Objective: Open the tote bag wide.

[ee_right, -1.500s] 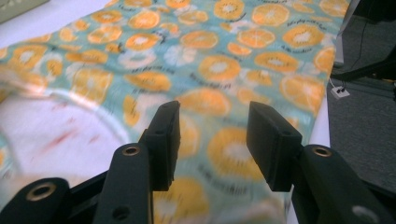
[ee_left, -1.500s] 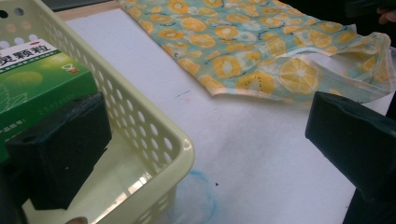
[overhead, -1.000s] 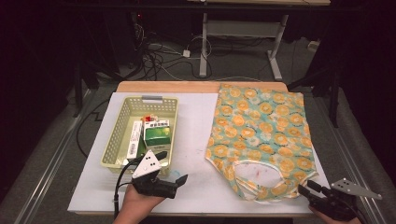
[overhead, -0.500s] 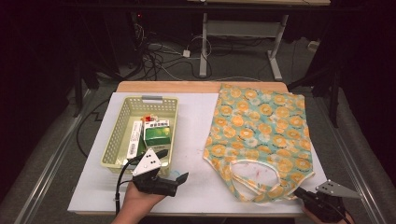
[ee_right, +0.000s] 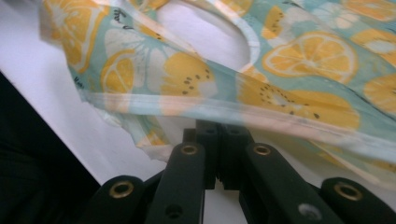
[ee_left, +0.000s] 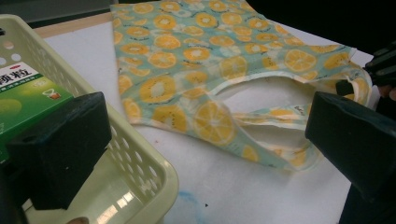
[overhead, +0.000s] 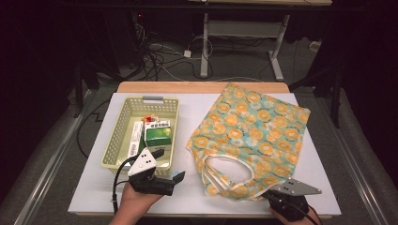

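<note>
A fabric tote bag point(overhead: 248, 131) printed with orange and lemon slices lies rumpled on the right half of the white table point(overhead: 187, 108). Its handles point(overhead: 220, 171) point at the near edge. My right gripper point(overhead: 271, 196) is at the near right edge, shut on the bag's hem point(ee_right: 219, 116). My left gripper point(overhead: 168, 165) stands open beside the front right corner of a pale green basket point(overhead: 119, 140). Between its fingers there is only the basket corner point(ee_left: 140, 158) and the bag point(ee_left: 187, 60) beyond. A green box point(overhead: 157, 133) lies in the basket.
More flat packets point(overhead: 136, 140) lie in the basket beside the green box. Bare table surface point(overhead: 187, 197) lies between the two grippers. Beyond the table's far edge are cables point(overhead: 164, 61) on the floor and a desk frame point(overhead: 206, 42).
My right gripper has moved left along the near edge with the bag's hem, and the bag has swung and bunched toward the table's middle. The left gripper has stayed put.
</note>
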A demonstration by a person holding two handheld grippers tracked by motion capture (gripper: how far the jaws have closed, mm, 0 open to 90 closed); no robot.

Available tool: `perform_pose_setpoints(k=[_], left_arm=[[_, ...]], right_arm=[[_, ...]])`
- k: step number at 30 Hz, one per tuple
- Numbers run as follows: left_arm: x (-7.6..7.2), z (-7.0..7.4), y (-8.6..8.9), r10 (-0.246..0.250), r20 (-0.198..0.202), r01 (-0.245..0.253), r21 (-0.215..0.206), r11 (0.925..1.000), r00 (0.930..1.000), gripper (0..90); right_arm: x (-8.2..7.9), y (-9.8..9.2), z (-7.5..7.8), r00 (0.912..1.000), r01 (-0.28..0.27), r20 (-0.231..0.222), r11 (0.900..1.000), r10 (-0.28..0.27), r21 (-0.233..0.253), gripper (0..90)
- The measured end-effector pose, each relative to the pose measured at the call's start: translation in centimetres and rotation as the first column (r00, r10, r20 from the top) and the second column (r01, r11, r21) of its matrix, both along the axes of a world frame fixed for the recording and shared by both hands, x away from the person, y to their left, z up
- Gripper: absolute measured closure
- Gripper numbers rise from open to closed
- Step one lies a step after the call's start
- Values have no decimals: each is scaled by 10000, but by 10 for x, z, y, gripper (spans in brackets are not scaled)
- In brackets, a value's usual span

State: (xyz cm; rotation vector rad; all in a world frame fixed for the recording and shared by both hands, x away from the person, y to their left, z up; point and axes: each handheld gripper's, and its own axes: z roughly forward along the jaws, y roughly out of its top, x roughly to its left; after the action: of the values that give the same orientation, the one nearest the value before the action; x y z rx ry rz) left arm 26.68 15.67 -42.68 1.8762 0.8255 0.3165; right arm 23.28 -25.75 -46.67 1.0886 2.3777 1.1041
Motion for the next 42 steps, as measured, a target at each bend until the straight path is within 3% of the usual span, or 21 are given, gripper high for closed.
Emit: perform_pose_setpoints(k=[3, 9, 15, 20, 24, 27, 34, 37, 42], left_arm=[[-1, 0, 0, -12, 2, 12, 24, 10000, 10000, 0], [1, -2, 1, 35, -8, -35, 25, 10000, 10000, 0], [1, -1, 2, 85, 70, -85, 8, 10000, 9999, 0], [2, -1, 1, 120, 55, -119, -98, 9999, 9999, 0], [0, -1, 1, 139, 116, -138, -82, 9999, 9998, 0], [0, -1, 0, 117, 127, -116, -76, 9999, 9999, 0], [3, -3, 0, 71, 98, -71, -45, 10000, 9999, 0], [4, -4, 0, 78, 74, -78, -32, 10000, 9999, 0], [6, -6, 1, 159, 20, -159, -23, 9999, 9999, 0]], right_arm=[[0, 7, -1, 9996, -270, -100, 9996, 270, 15, 828], [-11, -3, 5, 9997, -224, -45, 9977, 227, 632, 679], [-30, -15, 15, 9997, -175, 197, 9932, 154, 1152, 649], [-39, -17, 29, 9973, -244, 725, 9856, 124, 1674, 624], [-27, -3, 37, 9946, -539, 969, 9849, 383, 1644, 585], [-10, 15, 42, 9906, -910, 1138, 9872, 762, 1313, 585], [31, 58, 46, 9793, -1778, 1173, 9780, 1649, 1093, 596], [38, 66, 47, 9725, -2114, 1260, 9693, 1958, 1255, 634], [30, 73, 46, 9659, -2464, 1180, 9585, 2306, 1433, 642]])
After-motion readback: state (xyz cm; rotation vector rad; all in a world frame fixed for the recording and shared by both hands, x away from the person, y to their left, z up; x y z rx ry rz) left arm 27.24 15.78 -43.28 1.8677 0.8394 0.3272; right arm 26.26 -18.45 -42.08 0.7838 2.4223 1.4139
